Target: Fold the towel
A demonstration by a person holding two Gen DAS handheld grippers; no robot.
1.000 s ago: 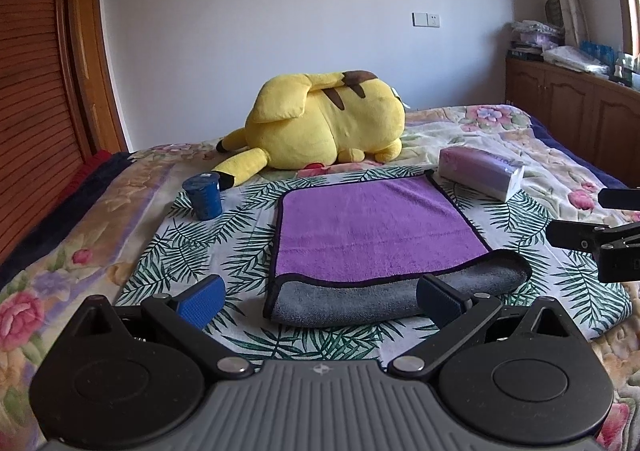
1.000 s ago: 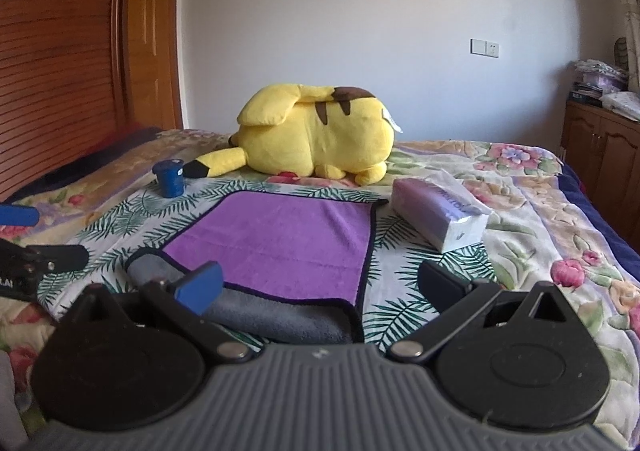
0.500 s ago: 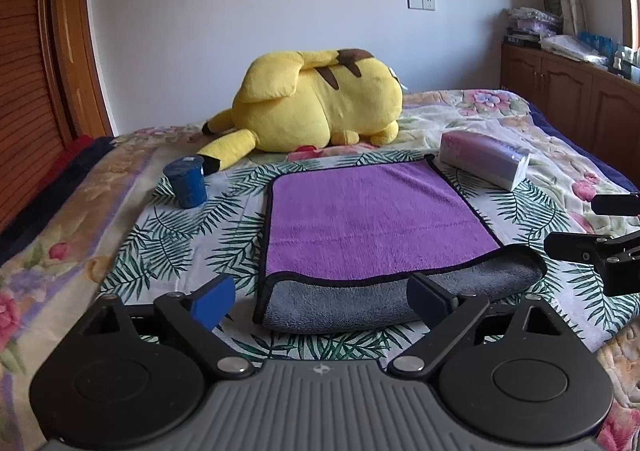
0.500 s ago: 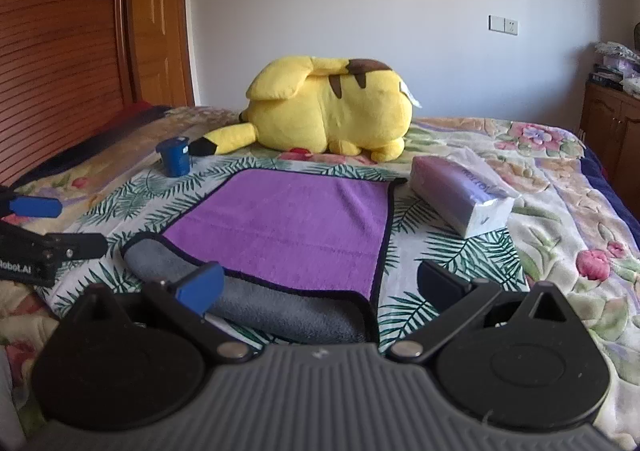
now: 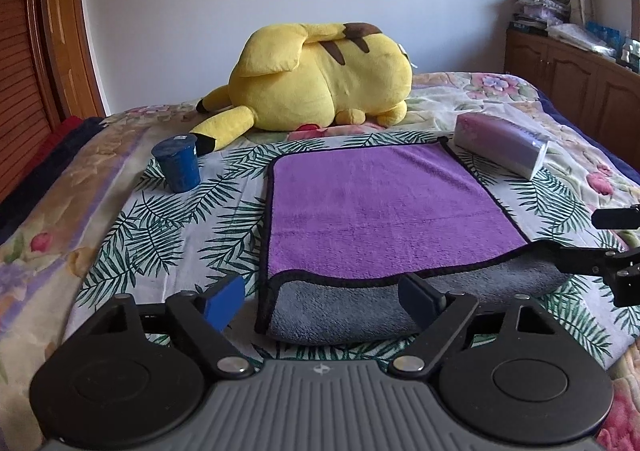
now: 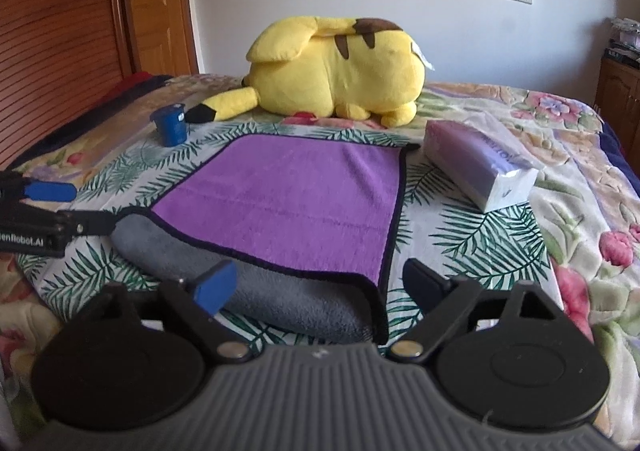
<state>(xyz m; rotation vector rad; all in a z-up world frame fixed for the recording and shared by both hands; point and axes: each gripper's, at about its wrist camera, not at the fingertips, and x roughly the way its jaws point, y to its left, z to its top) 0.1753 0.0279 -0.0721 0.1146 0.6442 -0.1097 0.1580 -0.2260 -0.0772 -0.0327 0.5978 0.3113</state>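
item: towel [image 5: 384, 211], purple face up, grey underside showing along the near folded edge; lies flat on the leaf-print bedspread [image 5: 168, 235], between the blue cup [image 5: 178, 163] and the tissue pack [image 5: 500, 149], near side of the yellow plush toy [image 5: 320, 77].

item: left gripper [image 5: 322, 297], fingers spread wide, holding nothing, poised just short of the near-left corner of the grey roll.

item: right gripper [image 6: 320, 285], fingers likewise apart and empty, at the near-right corner (each tool also shows at the edge of the other's view).

change noted: over the last second both tools have drawn nearer and lower toward the near edge; the towel fills more of each view, and the cloth itself has not shifted.

reading: one fold appears to be laid down already, its black-trimmed edge resting across the purple face. the approach suggests a fresh grip on the two near corners is coming, probably for a second fold away from the person. neither corner is pinched yet.

risk: the rolled grey edge is thick; a shallow pinch may catch only the top layer.
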